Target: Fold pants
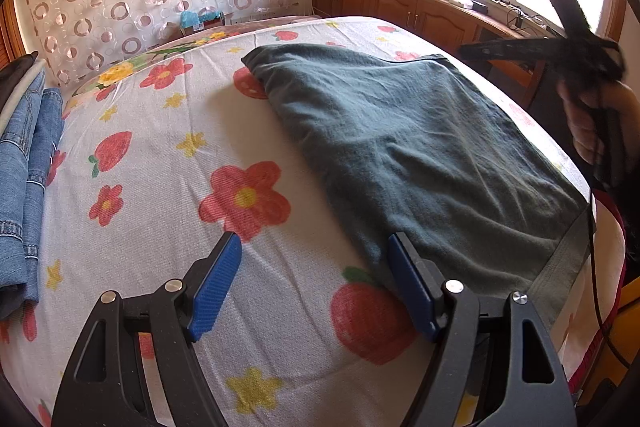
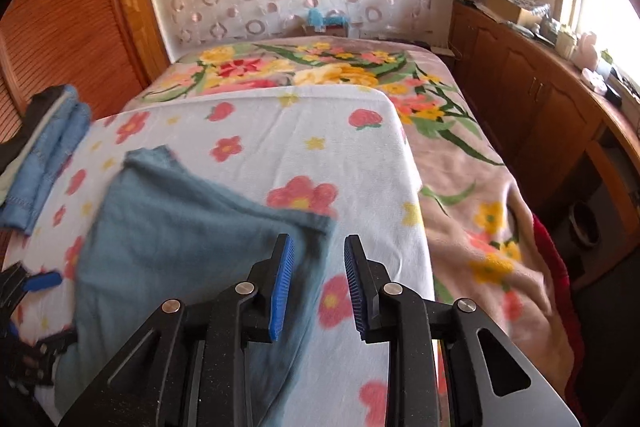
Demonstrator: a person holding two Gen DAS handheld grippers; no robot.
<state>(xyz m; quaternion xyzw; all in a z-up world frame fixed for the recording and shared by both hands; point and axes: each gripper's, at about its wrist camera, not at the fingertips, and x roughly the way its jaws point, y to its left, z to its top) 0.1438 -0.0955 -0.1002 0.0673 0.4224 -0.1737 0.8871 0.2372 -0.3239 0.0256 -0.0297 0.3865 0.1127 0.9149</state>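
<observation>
Grey-green pants (image 1: 400,147) lie folded flat on the white sheet printed with strawberries and flowers (image 1: 160,187). My left gripper (image 1: 314,241) hangs open just above the pants' near left edge, its right finger over the cloth and its left finger over bare sheet, with nothing between the pads. In the right wrist view the pants (image 2: 180,227) spread to the lower left. My right gripper (image 2: 318,243) hovers over their right edge, its jaws a little apart and empty. A blue pad (image 2: 42,281) of the left gripper shows at the left edge.
A stack of folded jeans (image 1: 24,167) sits at the sheet's left side. A flowered blanket (image 2: 460,187) covers the bed beyond and right of the sheet. Wooden cabinets (image 2: 540,99) with clutter run under the window. A hand (image 1: 584,131) holds the right gripper's handle.
</observation>
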